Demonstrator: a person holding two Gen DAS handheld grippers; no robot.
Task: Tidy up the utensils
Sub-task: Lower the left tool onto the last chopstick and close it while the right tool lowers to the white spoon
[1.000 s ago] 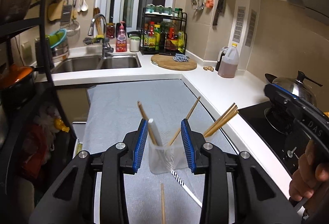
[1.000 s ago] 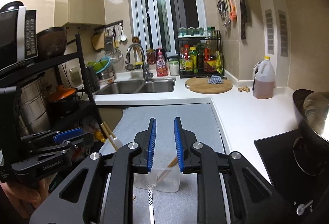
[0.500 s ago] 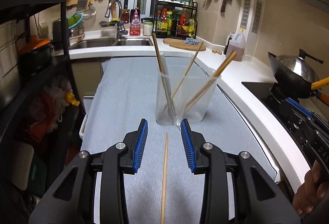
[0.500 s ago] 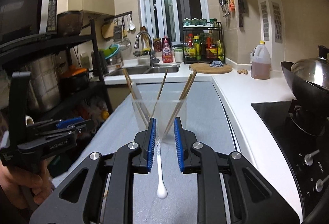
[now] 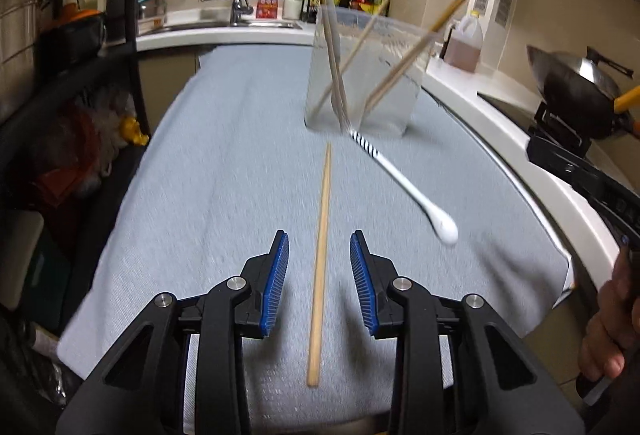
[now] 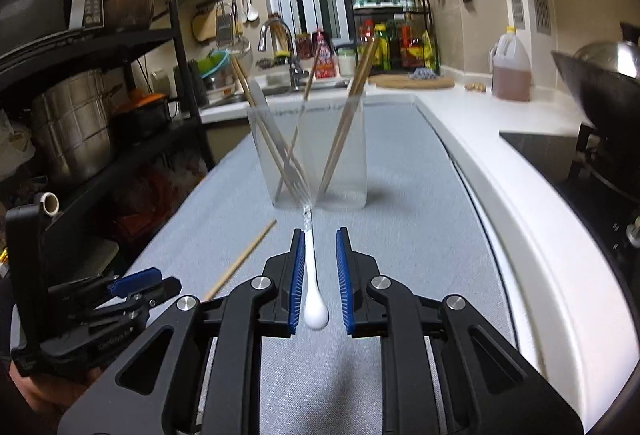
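A clear plastic holder (image 5: 362, 75) (image 6: 310, 151) stands on the grey mat and holds several wooden chopsticks and a fork. A loose wooden chopstick (image 5: 320, 259) (image 6: 242, 259) lies on the mat; my left gripper (image 5: 319, 247) is open with its jaws on either side of it, apart from it. A white spoon with a striped handle (image 5: 404, 181) (image 6: 314, 283) lies on the mat; my right gripper (image 6: 320, 247) is open around it, not touching.
A grey mat (image 5: 224, 171) covers the counter. A black shelf rack (image 6: 120, 107) with pots stands to the left. A wok (image 5: 576, 91) sits on the hob at right. The sink (image 5: 224, 23), a bottle rack and an oil jug (image 6: 510, 71) stand at the back.
Both grippers have dropped low and drawn back from the holder. The left now straddles the loose chopstick and the right straddles the white spoon.
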